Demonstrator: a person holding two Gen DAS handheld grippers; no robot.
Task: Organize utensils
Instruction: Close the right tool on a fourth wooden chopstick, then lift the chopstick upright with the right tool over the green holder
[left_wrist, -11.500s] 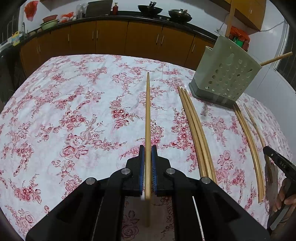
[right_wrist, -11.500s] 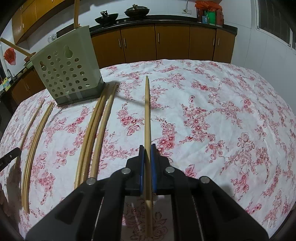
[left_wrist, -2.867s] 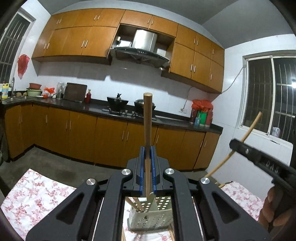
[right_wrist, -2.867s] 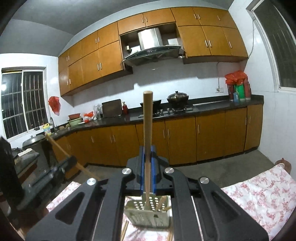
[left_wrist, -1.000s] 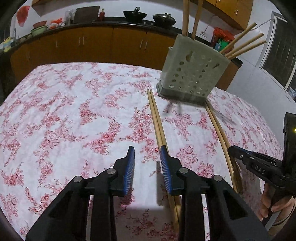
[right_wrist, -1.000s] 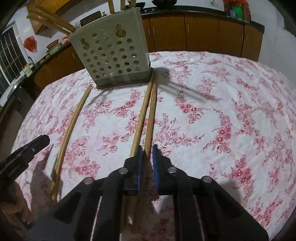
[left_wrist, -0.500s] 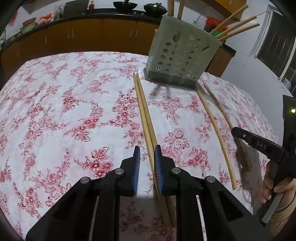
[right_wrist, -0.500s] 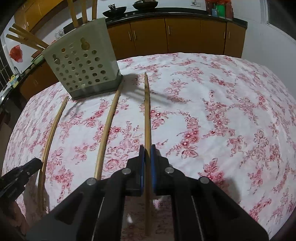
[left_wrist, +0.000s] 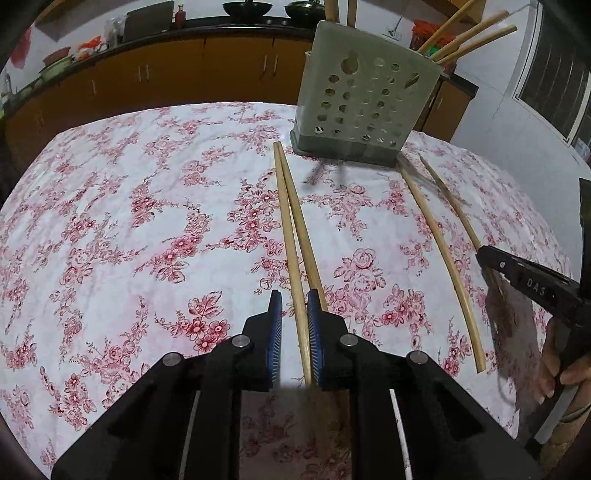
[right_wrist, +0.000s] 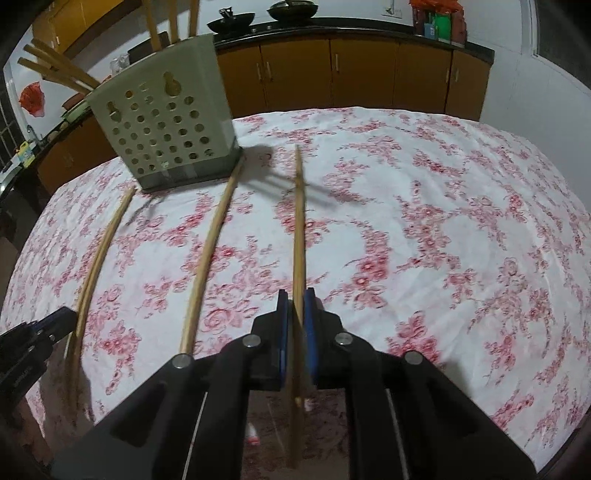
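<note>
A grey-green perforated utensil holder (left_wrist: 365, 96) (right_wrist: 166, 129) stands on the floral tablecloth with several wooden chopsticks upright in it. My left gripper (left_wrist: 294, 306) is open and low over the cloth, its jaws on either side of one chopstick (left_wrist: 291, 236) of a pair lying there; the second chopstick (left_wrist: 301, 225) runs under the right jaw. Two more chopsticks (left_wrist: 439, 251) lie to the right. My right gripper (right_wrist: 295, 310) is shut on a chopstick (right_wrist: 298, 229) and holds it over the cloth. Two chopsticks (right_wrist: 207, 254) lie to its left.
The floral tablecloth (left_wrist: 147, 221) covers the whole table. Brown kitchen cabinets (right_wrist: 332, 70) with a dark counter stand behind it. The other gripper and the hand holding it show at the right edge of the left wrist view (left_wrist: 532, 284) and the left edge of the right wrist view (right_wrist: 33, 343).
My left gripper has come down and forward around one chopstick of the pair, jaws still apart. My right gripper has stayed shut on its chopstick and moved slightly.
</note>
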